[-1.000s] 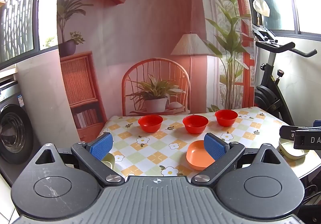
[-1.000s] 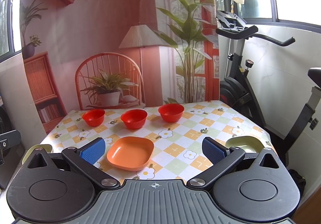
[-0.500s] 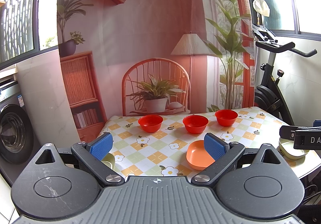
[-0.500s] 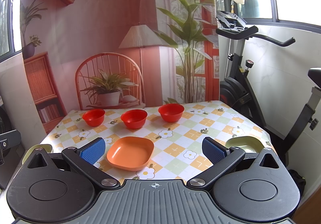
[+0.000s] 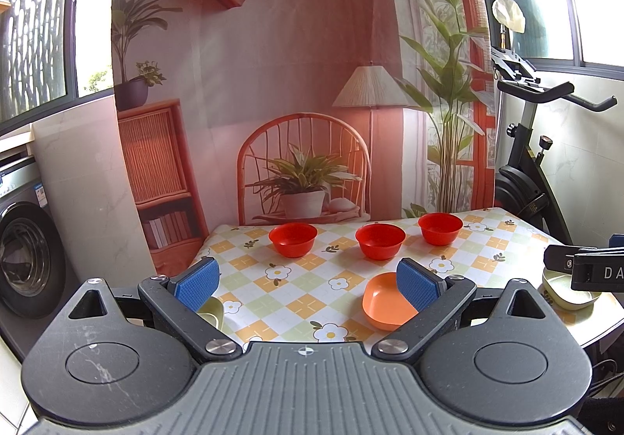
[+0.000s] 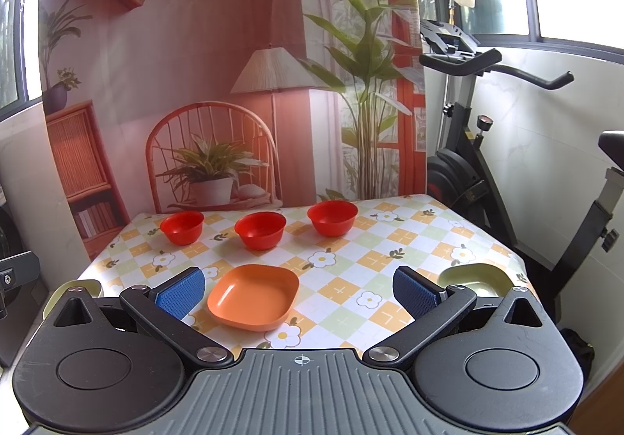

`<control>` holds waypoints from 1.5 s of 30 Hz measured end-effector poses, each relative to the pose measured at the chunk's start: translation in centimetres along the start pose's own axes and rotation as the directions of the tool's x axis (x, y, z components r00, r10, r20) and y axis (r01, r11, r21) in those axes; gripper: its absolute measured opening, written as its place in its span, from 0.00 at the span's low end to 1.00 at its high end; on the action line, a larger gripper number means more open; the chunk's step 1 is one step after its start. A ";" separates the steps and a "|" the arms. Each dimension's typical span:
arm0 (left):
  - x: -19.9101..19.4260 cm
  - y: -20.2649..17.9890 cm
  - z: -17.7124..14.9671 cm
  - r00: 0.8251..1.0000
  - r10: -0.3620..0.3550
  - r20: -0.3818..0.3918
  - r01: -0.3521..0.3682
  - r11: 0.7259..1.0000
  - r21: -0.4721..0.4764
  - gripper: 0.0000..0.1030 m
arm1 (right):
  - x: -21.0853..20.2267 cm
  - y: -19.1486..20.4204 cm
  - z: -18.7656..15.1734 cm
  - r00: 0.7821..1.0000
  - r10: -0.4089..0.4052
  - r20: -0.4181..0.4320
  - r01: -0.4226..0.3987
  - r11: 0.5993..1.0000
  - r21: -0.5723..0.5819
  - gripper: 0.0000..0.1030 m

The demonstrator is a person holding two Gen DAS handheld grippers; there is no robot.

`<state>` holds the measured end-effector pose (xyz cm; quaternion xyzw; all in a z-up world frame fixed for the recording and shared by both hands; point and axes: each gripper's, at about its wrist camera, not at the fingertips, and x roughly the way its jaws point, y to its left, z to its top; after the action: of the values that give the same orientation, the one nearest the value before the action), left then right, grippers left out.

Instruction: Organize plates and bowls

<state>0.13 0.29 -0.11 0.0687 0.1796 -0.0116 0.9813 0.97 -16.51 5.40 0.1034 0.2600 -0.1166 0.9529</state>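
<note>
Left wrist view: the left gripper (image 5: 308, 279) hovers over the bench (image 5: 487, 236) edge, jaws spread wide and empty. Three red bowls (image 5: 380, 241) line the upper middle; the orange plate (image 5: 384, 300) sits lower right, half behind the right pad.

Right wrist view: the right gripper (image 6: 300, 288) hangs wide open, holding nothing. Orange plate lower centre, a green plate (image 6: 477, 277) at lower right. Best bet: nest the bowls first, pinching one rim squarely
</note>
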 end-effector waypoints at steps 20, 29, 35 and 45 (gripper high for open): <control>0.2 0.4 0.1 1.000 -0.005 -0.013 0.004 1.000 -0.026 0.96 | 0.1 -0.1 0.0 1.000 0.000 -0.009 0.000 1.000 -0.008 1.00; 1.9 1.1 0.5 0.997 0.066 -0.047 -0.067 0.997 -0.025 0.96 | 2.2 0.8 1.8 1.000 0.020 -0.024 -0.021 0.998 -0.062 1.00; 4.8 3.4 0.8 0.987 0.142 -0.079 -0.147 0.988 -0.054 0.96 | 5.8 1.9 4.0 0.997 0.068 -0.030 -0.071 0.995 -0.073 0.99; 10.8 8.1 1.0 0.951 0.244 -0.188 -0.249 0.969 -0.003 0.94 | 12.5 6.0 5.3 0.982 0.178 -0.068 -0.185 0.976 -0.118 0.96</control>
<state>10.97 8.23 -1.99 0.0780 0.2609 0.1198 0.9547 15.60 -14.31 4.19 0.0708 0.2832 -0.0098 0.9564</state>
